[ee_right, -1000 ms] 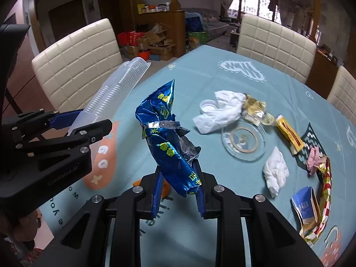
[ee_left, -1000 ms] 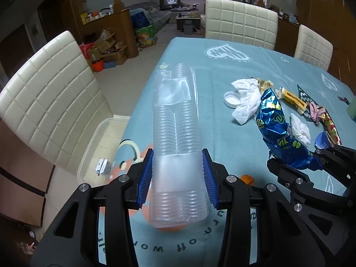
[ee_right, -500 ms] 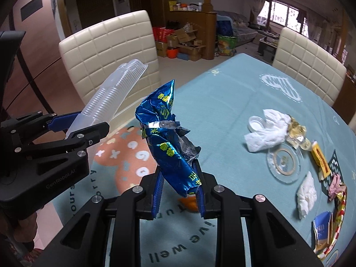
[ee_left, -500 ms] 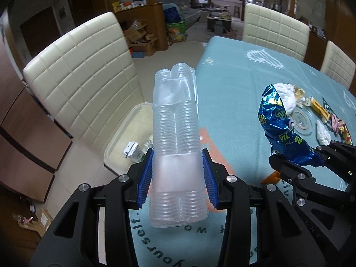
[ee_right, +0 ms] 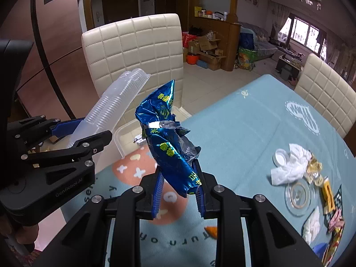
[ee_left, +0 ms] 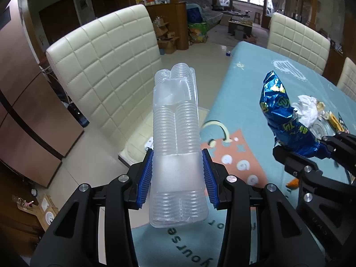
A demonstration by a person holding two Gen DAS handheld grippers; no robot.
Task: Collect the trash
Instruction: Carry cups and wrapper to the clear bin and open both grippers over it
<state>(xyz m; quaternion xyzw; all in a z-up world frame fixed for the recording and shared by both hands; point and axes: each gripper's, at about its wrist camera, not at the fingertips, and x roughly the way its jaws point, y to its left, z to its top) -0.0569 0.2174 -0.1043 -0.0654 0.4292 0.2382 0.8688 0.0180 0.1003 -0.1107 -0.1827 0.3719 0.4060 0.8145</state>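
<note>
Both grippers carry trash over the table edge toward the floor bin.

Left gripper (ee_left: 178,173) clamps the clear tray (ee_left: 175,133); right gripper (ee_right: 178,191) pinches the blue wrapper (ee_right: 169,142); both are raised, seemingly to clear the table (ee_right: 255,115) before dropping into the bin (ee_right: 124,138).

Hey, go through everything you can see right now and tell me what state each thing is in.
Left tongs: shut on the clear plastic tray.
Clear plastic tray: empty, held off the table.
Right tongs: shut on the blue snack bag.
Blue snack bag: crumpled, torn open, held up.
White tissue: crumpled, lying on the table.
White bin: open, on the floor by the chair.
</note>
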